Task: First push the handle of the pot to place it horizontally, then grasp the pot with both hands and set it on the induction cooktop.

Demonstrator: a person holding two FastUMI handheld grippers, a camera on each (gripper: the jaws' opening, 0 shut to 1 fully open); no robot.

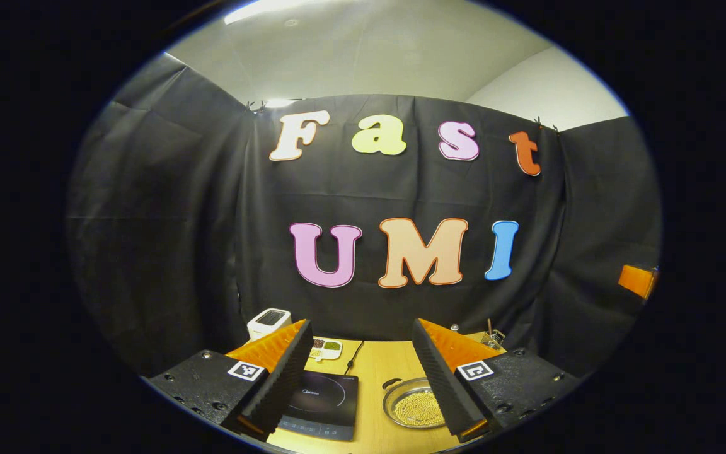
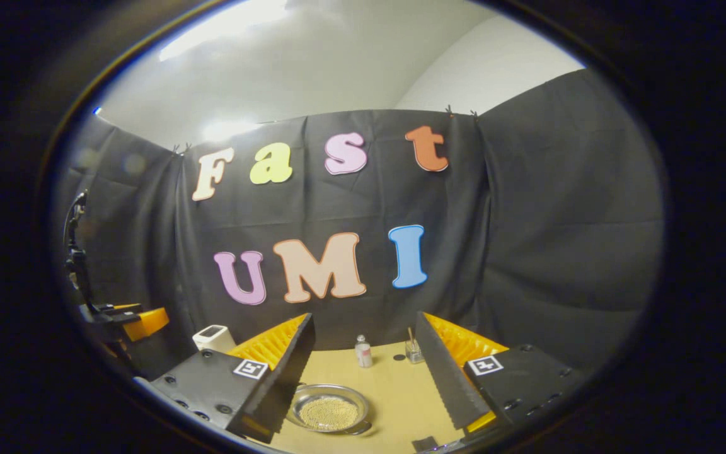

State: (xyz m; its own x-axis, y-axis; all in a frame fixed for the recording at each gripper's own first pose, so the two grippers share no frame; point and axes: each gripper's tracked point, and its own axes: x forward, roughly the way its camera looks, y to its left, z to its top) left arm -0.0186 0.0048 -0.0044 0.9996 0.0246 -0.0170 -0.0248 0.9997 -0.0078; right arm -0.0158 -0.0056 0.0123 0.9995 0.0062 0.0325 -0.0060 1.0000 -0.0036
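Opening stage: neither tool has reached the pot [image 1: 414, 403], which sits on the wooden table [image 1: 379, 372] at about 3 o'clock from the induction cooktop [image 1: 322, 403], close beside it but apart. The left gripper [image 1: 363, 378] and right gripper [image 2: 363, 378] both hover high, jaws spread and holding nothing. The next move calls for descending to the pot's small dark handle (seen at its rim) and nudging it level. At 12 o'clock, black cloth walls the booth; small jars [image 2: 363, 353] stand there.

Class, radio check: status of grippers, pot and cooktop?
Both grippers open, raised. Pot on table, right of cooktop, untouched. Nothing between them.
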